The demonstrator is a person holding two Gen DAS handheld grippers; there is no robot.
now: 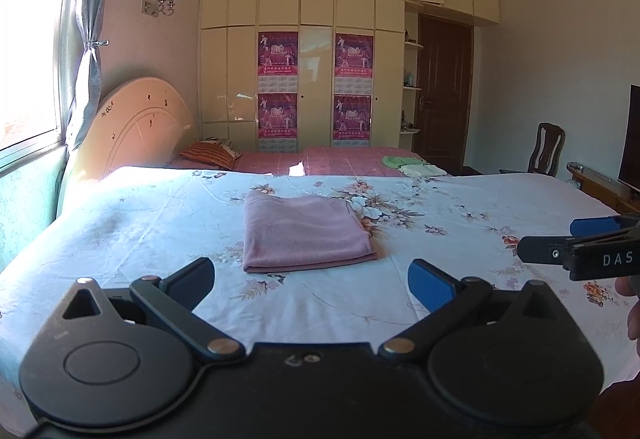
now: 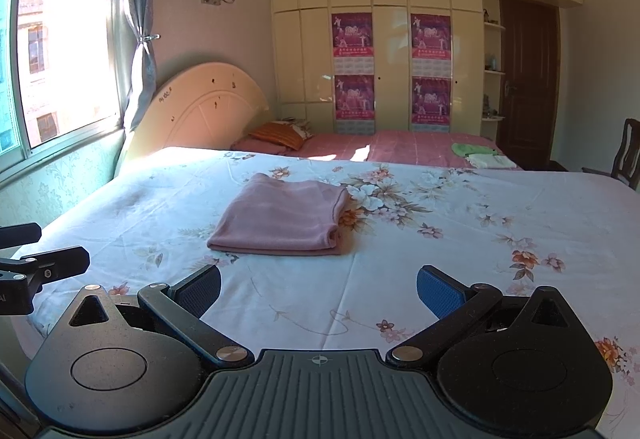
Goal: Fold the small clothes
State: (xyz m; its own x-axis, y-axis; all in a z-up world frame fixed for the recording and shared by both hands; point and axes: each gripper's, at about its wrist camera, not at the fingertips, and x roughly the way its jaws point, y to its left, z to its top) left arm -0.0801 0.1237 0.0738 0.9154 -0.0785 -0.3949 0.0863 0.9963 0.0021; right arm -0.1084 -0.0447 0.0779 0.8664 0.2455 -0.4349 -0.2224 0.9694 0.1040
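A pink cloth (image 1: 304, 233) lies folded into a flat rectangle on the floral bedsheet (image 1: 460, 207); it also shows in the right wrist view (image 2: 282, 219). My left gripper (image 1: 312, 283) is open and empty, just short of the cloth's near edge. My right gripper (image 2: 318, 291) is open and empty, a little back from the cloth. The right gripper's fingers (image 1: 560, 251) show at the right edge of the left wrist view, and the left gripper's fingers (image 2: 52, 265) at the left edge of the right wrist view.
Folded green and pale cloths (image 1: 414, 165) lie on a second pink bed (image 1: 344, 159) behind. A striped pillow (image 1: 210, 154), headboard (image 1: 140, 123), wardrobe (image 1: 304, 39), door (image 1: 442, 91), chair (image 1: 546, 149) and TV (image 1: 632, 139) stand around.
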